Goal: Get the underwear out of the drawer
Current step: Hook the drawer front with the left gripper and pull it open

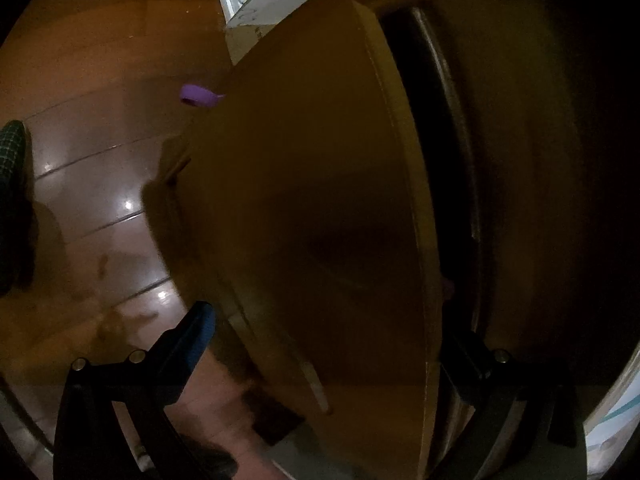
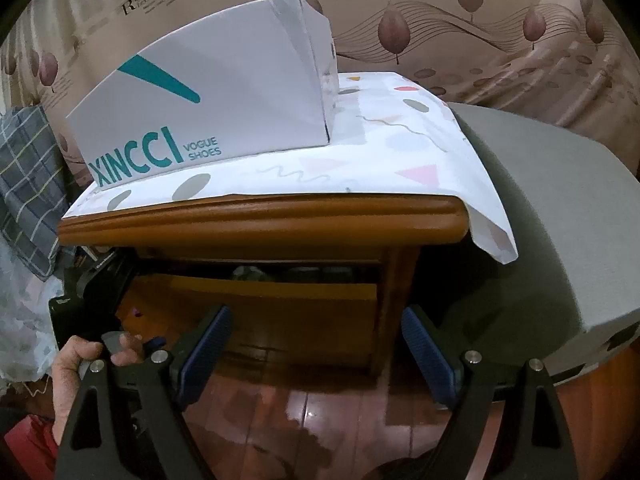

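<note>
A wooden nightstand [image 2: 260, 224] stands in the right wrist view with its drawer [image 2: 280, 300] pulled partly out. Some cloth [image 2: 250, 272] shows dimly in the gap above the drawer front. My right gripper [image 2: 316, 344] is open and empty, in front of the drawer and apart from it. In the left wrist view the drawer front [image 1: 312, 200] fills the middle, seen close up. My left gripper [image 1: 328, 332] straddles this panel, one finger [image 1: 196, 332] on the outside and the other [image 1: 468, 356] in the dark gap behind it. The left gripper [image 2: 92, 292] also shows at the drawer's left end.
A white shoe box [image 2: 208, 104] stands on a patterned cloth [image 2: 400, 152] on the nightstand top. A grey mattress [image 2: 540, 220] lies to the right. A plaid cloth [image 2: 28, 184] hangs at the left. A purple object [image 1: 198, 94] lies on the glossy wooden floor [image 1: 92, 120].
</note>
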A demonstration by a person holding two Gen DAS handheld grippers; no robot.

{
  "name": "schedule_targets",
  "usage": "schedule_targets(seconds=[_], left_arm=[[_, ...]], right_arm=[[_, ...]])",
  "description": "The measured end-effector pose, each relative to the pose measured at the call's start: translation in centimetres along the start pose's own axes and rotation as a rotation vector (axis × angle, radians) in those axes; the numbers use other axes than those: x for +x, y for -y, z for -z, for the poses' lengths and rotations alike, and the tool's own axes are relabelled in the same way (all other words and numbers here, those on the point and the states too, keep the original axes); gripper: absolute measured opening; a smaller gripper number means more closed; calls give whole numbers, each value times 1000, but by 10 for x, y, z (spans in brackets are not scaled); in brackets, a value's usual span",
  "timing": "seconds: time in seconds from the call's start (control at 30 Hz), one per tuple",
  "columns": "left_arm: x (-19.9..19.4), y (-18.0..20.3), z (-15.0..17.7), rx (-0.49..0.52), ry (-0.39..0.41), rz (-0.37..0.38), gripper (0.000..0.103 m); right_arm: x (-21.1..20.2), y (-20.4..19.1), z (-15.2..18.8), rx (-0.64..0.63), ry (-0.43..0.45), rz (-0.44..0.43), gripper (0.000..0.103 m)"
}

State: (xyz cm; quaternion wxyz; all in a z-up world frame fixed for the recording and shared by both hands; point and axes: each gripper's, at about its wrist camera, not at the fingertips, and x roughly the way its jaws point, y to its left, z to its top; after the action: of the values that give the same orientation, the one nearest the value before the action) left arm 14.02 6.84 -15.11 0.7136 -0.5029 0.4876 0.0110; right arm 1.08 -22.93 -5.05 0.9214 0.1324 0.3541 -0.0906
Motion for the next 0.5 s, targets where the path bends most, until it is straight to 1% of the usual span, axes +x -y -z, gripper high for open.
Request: schedule_targets(seconds=[0.07,0.17,0.2,0.27,0.37,0.5], left_arm=[[-3,-5,2,-11,-3,5,103],[-13,-7,7,61,51,-25,103],[-17,-9,9,67,54,-26,103],[-25,-12,10,61,42,-20,103],[-33,-18,14,95,45,-37,103],[-38,-25,16,94,21,-48,103]], right_arm=[[0,2,0,7,-1,4,89],[1,4,0,18,-3,6,89],[0,5,0,22,-3,7,89],[0,7,-1,27,-5,6,89],[-1,8,-1,30,-6,12,89],[-1,7,-1,26,-2,15,89]])
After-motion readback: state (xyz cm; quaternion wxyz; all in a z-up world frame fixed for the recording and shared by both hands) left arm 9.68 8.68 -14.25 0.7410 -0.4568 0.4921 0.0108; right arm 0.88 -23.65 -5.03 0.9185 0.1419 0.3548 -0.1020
